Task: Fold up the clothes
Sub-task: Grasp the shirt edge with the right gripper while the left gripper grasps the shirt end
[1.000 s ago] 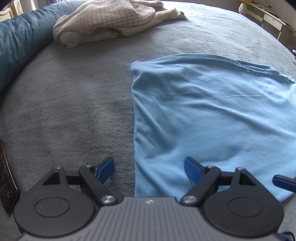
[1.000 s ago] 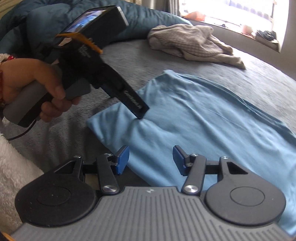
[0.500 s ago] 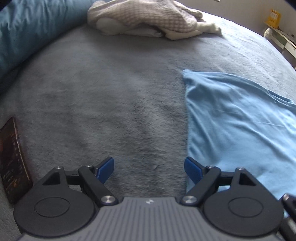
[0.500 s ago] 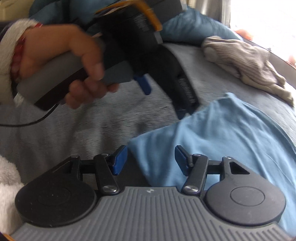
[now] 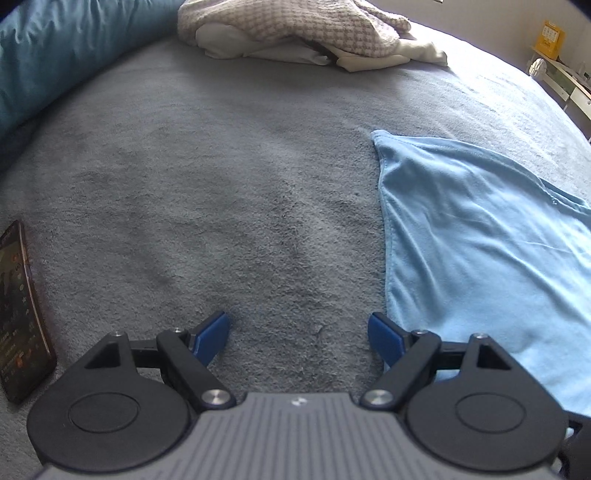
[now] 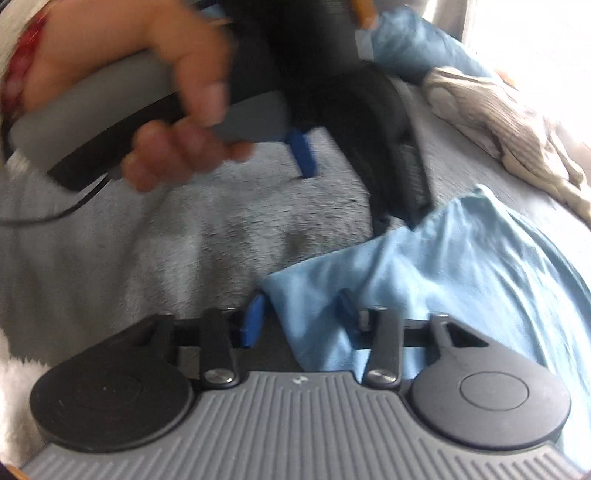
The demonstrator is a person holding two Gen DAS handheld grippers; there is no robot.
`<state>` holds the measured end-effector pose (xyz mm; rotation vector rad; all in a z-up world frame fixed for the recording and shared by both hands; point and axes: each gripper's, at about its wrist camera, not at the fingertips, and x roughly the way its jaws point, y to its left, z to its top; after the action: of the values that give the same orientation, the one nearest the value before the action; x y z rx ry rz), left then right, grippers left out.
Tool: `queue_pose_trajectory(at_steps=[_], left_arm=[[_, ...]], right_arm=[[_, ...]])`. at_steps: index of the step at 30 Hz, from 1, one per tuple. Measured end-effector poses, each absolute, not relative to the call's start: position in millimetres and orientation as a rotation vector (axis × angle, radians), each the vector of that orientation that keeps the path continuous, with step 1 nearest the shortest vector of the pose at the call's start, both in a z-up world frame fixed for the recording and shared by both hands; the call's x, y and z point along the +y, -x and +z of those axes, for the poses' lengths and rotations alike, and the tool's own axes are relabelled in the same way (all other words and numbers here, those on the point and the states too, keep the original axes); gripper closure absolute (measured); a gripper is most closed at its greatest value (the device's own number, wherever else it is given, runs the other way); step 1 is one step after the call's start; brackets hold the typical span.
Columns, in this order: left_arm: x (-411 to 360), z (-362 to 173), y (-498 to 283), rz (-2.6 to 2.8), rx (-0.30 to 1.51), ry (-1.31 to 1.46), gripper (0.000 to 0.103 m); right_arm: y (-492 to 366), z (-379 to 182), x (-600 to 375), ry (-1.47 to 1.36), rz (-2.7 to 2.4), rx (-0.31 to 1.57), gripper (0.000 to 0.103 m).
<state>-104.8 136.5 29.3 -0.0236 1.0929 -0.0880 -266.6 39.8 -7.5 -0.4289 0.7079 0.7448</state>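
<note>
A light blue garment (image 5: pixel 480 240) lies flat on the grey blanket (image 5: pixel 221 184). In the left wrist view its left edge is just right of my left gripper (image 5: pixel 298 336), which is open over bare blanket with nothing between its blue pads. In the blurred right wrist view the garment's near corner (image 6: pixel 306 295) lies between the fingers of my right gripper (image 6: pixel 300 315). The jaws stand partly narrowed and apart. A hand (image 6: pixel 147 92) holds the left gripper (image 6: pixel 354 184) above the garment's far-left edge.
A dark phone (image 5: pixel 18 306) lies on the blanket at the left. A heap of beige checked clothes (image 5: pixel 295 29) sits at the far side, also seen as a beige heap (image 6: pixel 517 122). A teal bolster (image 5: pixel 55 55) runs along the far left. White fleece (image 6: pixel 14 387) shows at lower left.
The left gripper has swung left off the blue garment onto bare blanket. The right gripper has moved onto the garment's near corner, and its fingers have drawn closer together.
</note>
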Motion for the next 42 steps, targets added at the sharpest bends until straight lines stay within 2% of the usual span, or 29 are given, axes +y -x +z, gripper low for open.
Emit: queue_pose_trajectory(at_steps=[2,4,7,13,21,27,28,30,36,38,40,41,42], left_arm=[[136.8,29.1,105.3,-0.089,1.092,0.025,0.019],[137.0,29.2,105.2,-0.089,1.091,0.028,0.019],[138.1,29.7,104.9,-0.088,1.091,0.039,0.019],[149.3,33.5,100.4,-0.104,1.102,0.133,0.02],[176.0,28.9,75.9,-0.257,1.14,0.515,0.02],[160.8,26.1,42.1,-0.312,1.127,0.517,0.022],[158.4,25.7,36.7,-0.323,1.121,0.515,0.025],[152.6,24.4,25.7,-0.346,1.125,0.513,0.039],[129.5,20.9,2.1,-0.364,1.119,0.451,0.043],[122.7,21.2,-2.7,-0.354,1.104,0.433,0.049],[117.7,21.8,-6.2,-0.334,1.095,0.422,0.062],[115.3,22.2,-7.6,-0.328,1.095,0.417,0.084],[112.6,22.2,-9.5,-0.328,1.1,0.42,0.092]], right_arm=[[261.0,-4.8,30.3,0.344,0.729,0.731,0.078],[260.8,-3.6,25.5,0.323,0.709,0.736,0.091],[266.1,-2.4,21.9,0.32,0.708,0.73,0.097],[270.7,9.9,0.5,0.201,0.697,0.71,0.1],[257.6,33.3,-36.0,0.012,0.67,0.672,0.1],[258.3,43.7,-44.6,-0.038,0.676,0.642,0.1],[257.6,44.6,-46.2,-0.044,0.673,0.638,0.1],[256.4,46.3,-49.4,-0.055,0.669,0.631,0.1],[252.5,51.6,-58.8,-0.089,0.655,0.611,0.1],[251.2,53.3,-62.0,-0.1,0.65,0.604,0.1],[250.0,55.1,-65.1,-0.111,0.645,0.597,0.1],[249.3,56.0,-66.7,-0.117,0.643,0.593,0.1],[248.7,56.8,-68.4,-0.123,0.64,0.59,0.1]])
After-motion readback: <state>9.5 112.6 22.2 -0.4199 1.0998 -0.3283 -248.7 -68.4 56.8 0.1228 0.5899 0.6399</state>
